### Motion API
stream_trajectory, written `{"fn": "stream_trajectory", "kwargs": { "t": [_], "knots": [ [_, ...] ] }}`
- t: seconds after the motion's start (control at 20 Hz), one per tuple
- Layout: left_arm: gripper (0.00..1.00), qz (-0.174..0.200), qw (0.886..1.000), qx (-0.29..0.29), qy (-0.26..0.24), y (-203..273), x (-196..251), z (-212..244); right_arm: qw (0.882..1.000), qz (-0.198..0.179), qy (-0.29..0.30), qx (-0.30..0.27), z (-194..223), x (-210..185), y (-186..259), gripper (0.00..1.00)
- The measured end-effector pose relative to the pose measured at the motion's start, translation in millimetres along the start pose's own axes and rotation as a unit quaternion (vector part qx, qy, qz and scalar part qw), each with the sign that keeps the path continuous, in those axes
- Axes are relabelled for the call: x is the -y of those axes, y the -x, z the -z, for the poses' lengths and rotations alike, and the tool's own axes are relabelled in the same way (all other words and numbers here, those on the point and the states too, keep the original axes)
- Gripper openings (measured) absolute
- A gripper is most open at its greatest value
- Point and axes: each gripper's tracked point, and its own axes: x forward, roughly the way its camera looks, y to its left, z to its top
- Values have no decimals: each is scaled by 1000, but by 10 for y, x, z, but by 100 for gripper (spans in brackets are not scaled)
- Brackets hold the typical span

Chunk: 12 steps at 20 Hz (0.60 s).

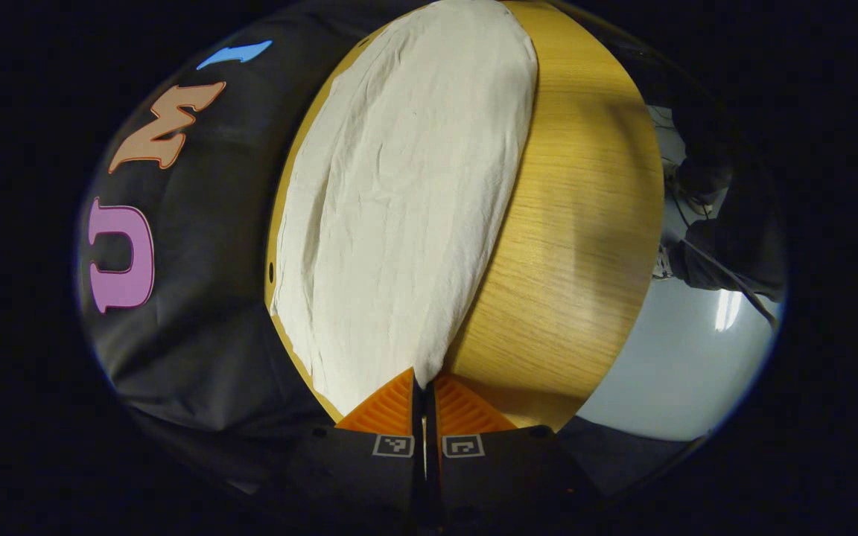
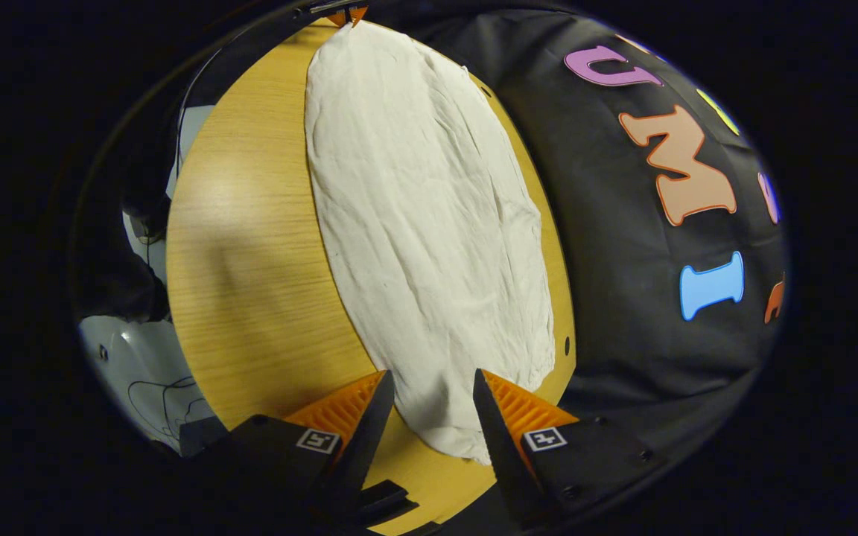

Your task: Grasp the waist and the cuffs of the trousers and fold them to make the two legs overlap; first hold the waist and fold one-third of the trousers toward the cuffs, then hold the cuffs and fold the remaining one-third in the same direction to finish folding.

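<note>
The white trousers (image 1: 407, 201) lie flat and lengthwise on the wooden table (image 1: 578, 223). In the left gripper view my left gripper (image 1: 423, 381) is shut, its fingers pinching the near corner of the cloth's end. In the right gripper view the trousers (image 2: 429, 223) stretch away from me, and my right gripper (image 2: 433, 383) is open, with its fingers on either side of the near end of the cloth, just above the table (image 2: 250, 283). At the far end of the trousers the left gripper (image 2: 347, 13) shows small.
The booth's black cloth wall (image 1: 205, 246) hangs right behind the table's far long edge (image 2: 623, 260). A pale grey floor (image 1: 682, 357) and a person in dark clothes (image 1: 727, 223) lie beyond the table's other side.
</note>
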Motion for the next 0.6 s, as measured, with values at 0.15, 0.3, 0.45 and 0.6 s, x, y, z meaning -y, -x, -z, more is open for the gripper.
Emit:
{"fn": "stream_trajectory", "kwargs": {
  "t": [0.15,0.3,0.45,0.6],
  "knots": [
    [0,-3,1000,-3,0,11,8,-1,1000,10,7,-10,11,23,-53,60],
    [0,-5,1000,-6,-2,-3,-2,9,1000,-2,13,-16,10,-86,-139,34],
    [0,-8,1000,-10,0,-6,-8,17,999,6,34,-10,5,-97,-128,2],
    [0,-1,999,-14,31,-1,8,25,1000,9,2,-11,10,-36,-84,6]
  ]
}}
